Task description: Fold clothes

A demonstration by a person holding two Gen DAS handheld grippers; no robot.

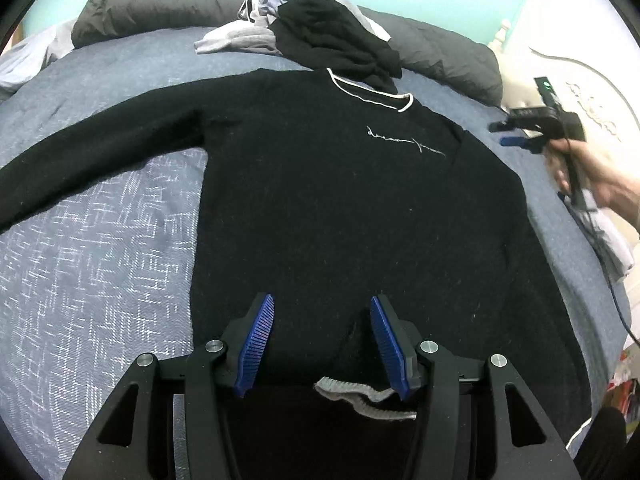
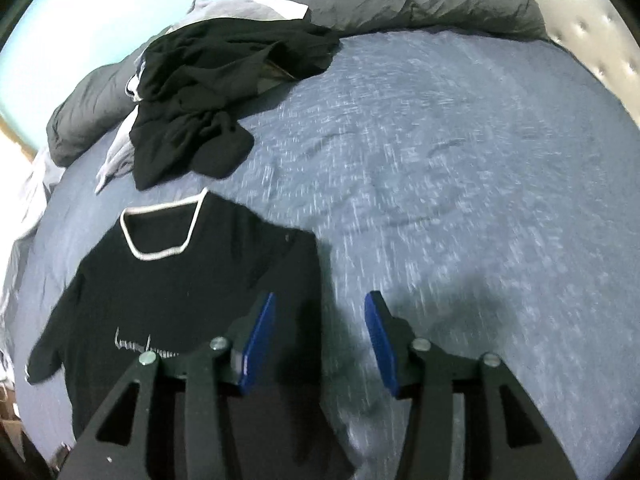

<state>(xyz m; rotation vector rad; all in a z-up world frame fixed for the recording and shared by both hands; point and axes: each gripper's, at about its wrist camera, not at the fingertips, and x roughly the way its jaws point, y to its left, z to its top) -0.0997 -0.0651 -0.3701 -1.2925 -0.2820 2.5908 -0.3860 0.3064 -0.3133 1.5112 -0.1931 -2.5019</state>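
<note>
A black long-sleeved sweater [image 1: 340, 208] with a white-trimmed neck and white script lies flat, front up, on the blue bedspread [image 1: 100, 260]. One sleeve stretches out to the left; the other is folded across the body, its grey cuff [image 1: 360, 394] near the hem. My left gripper [image 1: 322, 336] is open and empty, just above the hem by that cuff. My right gripper [image 1: 506, 134] hovers open beside the sweater's right shoulder. In the right wrist view the right gripper [image 2: 320, 340] is open and empty over the sweater's [image 2: 180, 288] edge and the bedspread [image 2: 460, 200].
A pile of unfolded clothes [image 1: 328, 36], black on top of grey and white, lies beyond the collar; it also shows in the right wrist view [image 2: 208, 92]. A rolled dark grey duvet [image 1: 160, 8] lines the far side. A white headboard [image 1: 580, 92] stands at the right.
</note>
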